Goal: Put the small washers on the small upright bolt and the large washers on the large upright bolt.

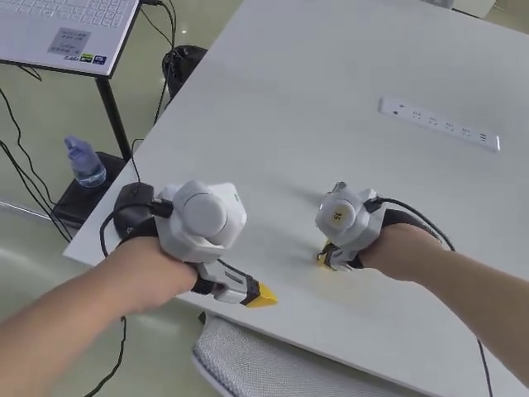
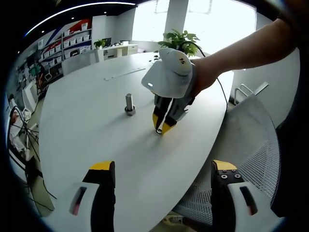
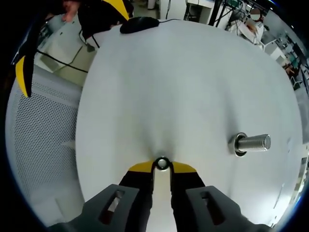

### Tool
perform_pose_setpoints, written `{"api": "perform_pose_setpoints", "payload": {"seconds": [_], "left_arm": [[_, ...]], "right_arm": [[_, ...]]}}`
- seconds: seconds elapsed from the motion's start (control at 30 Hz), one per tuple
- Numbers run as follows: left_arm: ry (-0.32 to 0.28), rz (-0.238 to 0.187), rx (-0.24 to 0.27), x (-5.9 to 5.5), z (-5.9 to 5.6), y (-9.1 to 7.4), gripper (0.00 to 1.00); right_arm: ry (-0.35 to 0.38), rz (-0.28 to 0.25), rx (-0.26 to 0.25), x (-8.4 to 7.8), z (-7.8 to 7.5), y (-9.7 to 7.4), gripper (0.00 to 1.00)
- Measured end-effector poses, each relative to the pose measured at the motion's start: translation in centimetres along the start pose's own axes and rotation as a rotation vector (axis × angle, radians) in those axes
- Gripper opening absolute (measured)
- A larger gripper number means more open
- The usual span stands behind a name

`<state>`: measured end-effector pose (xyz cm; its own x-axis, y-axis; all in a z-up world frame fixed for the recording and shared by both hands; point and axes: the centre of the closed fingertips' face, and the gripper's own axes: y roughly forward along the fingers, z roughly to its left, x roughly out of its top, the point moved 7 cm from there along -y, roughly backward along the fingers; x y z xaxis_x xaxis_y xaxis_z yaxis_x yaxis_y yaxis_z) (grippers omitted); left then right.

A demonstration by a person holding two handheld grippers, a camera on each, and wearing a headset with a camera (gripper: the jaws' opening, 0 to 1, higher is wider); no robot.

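Operator: Status of the left gripper (image 2: 162, 166)?
Technician: Jaws spread wide, nothing between them. In the left gripper view they rise from the bottom of the frame, over the near edge of the white table (image 2: 87, 135) and the grey mesh chair (image 2: 253, 135) at lower right.
Operator: Status of the right gripper (image 3: 162, 166)?
Technician: Jaws closed on a small washer (image 3: 162, 163), pinched at the yellow tips, bottom centre of the right gripper view, hole facing the camera. In the left gripper view this gripper points down at the tabletop, centre of frame. Contact between small washer and surface: cannot be determined.
Operator: Location of the bolt (image 3: 251, 142)?
Technician: Upright on the table, at the right of the right gripper view, apart from the small washer. In the left gripper view it stands just left of the right gripper. Small or large type: cannot be determined.
Operator: Farther items?
Technician: Head view: power strip (image 1: 438, 124) on the table, upper right; laptop (image 1: 58, 29) on a stand, upper left; water bottle (image 1: 83, 161) below it, left edge.
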<state>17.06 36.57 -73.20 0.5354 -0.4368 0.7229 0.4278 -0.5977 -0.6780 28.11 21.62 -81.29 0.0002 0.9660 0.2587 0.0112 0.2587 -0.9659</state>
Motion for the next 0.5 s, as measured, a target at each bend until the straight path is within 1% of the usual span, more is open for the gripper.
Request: {"api": "perform_pose_setpoints", "payload": {"seconds": [0.13,0.27,0.5], "left_arm": [[-0.004,0.005,0.000,-0.2,-0.1,-0.1,0.81],[-0.003,0.005,0.000,-0.2,-0.1,0.0,0.80],[0.000,0.002,-0.001,-0.1,0.0,0.0,0.80]], "right_arm": [[0.013,-0.008,0.005,0.0,0.0,0.1,0.13],[0.026,-0.021,0.010,0.0,0.1,0.0,0.13],[0.048,-0.025,-0.004,-1.2,-0.2,-0.5,0.12]]}}
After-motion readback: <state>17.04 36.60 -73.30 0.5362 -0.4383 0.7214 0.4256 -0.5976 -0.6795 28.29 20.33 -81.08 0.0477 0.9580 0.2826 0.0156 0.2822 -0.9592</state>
